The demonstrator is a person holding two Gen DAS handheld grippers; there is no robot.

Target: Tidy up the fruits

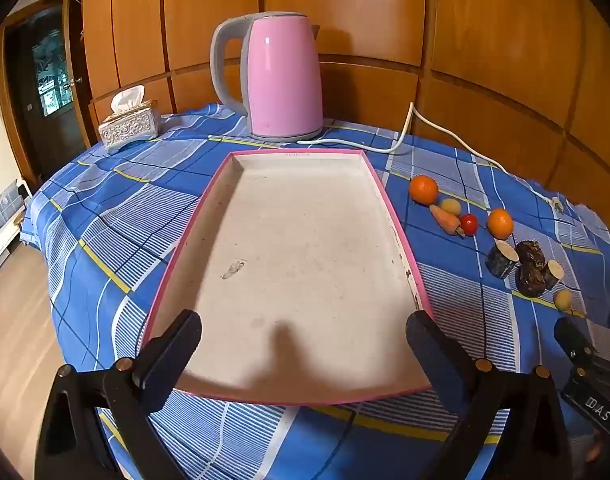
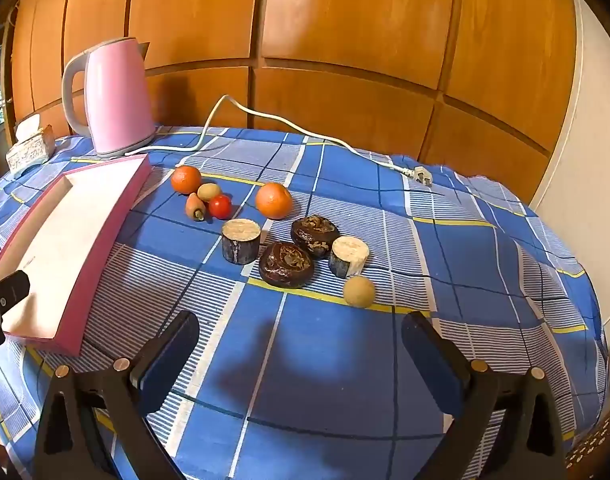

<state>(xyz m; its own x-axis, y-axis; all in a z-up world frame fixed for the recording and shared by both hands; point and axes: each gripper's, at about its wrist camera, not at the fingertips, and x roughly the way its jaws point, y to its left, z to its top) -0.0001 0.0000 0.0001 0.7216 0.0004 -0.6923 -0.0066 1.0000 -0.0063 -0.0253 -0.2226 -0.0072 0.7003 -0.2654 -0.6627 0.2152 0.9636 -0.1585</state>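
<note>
A pink-rimmed tray (image 1: pixel 399 240) with a white floor lies on the blue checked cloth; it also shows in the right wrist view (image 2: pixel 105 236). My left gripper (image 1: pixel 303 342) is open and empty above the tray's near end. Right of the tray lie two oranges (image 2: pixel 185 179) (image 2: pixel 273 200), a small carrot (image 2: pixel 194 207), a red tomato (image 2: pixel 219 206), a small yellow-green fruit (image 2: pixel 208 191), two dark cut cane pieces (image 2: pixel 241 242) (image 2: pixel 348 255), two dark brown lumps (image 2: pixel 286 265) (image 2: pixel 315 236) and a pale round fruit (image 2: pixel 359 291). My right gripper (image 2: pixel 299 346) is open and empty, just in front of them.
A pink electric kettle (image 1: pixel 283 76) stands behind the tray, its white cord (image 2: pixel 305 136) running right to a loose plug (image 2: pixel 421 176). A silver tissue box (image 1: pixel 129 126) sits at the back left. The cloth drops off at the table edges. Wooden panels stand behind.
</note>
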